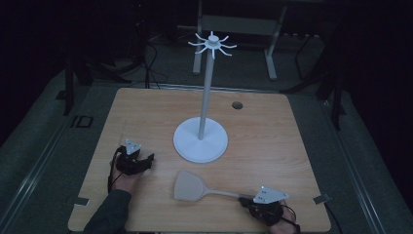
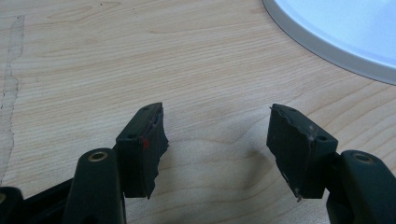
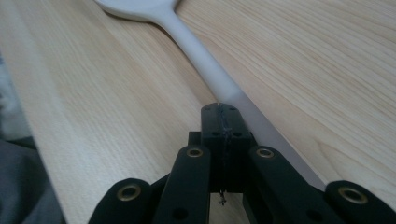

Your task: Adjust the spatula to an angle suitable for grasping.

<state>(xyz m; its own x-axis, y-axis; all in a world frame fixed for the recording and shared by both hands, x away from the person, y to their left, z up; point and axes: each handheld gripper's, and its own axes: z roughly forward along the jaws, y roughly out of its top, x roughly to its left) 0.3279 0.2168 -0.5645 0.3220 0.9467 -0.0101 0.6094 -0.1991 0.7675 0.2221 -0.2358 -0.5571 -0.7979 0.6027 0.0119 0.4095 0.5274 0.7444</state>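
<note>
Right tool (image 1: 249,200), held in my right hand at the near right of the desk (image 1: 146,112), has its jaws pressed fully together; in the right gripper view the closed tool (image 3: 219,108) sits over the pale handle of the spatula (image 3: 210,70), which runs beneath and past the jaws, so I cannot tell whether anything is pinched between them. From the high view, the spatula (image 1: 191,186) lies flat on the desk, blade toward the middle and handle reaching to the right tool. Left tool (image 1: 147,158) rests at the near left, jaws spread wide and holding nothing; its own view shows the left tool (image 2: 217,135) over bare wood near the round base of the white hook stand (image 2: 336,32). That stand (image 1: 207,97) rises upright at mid-desk.
</note>
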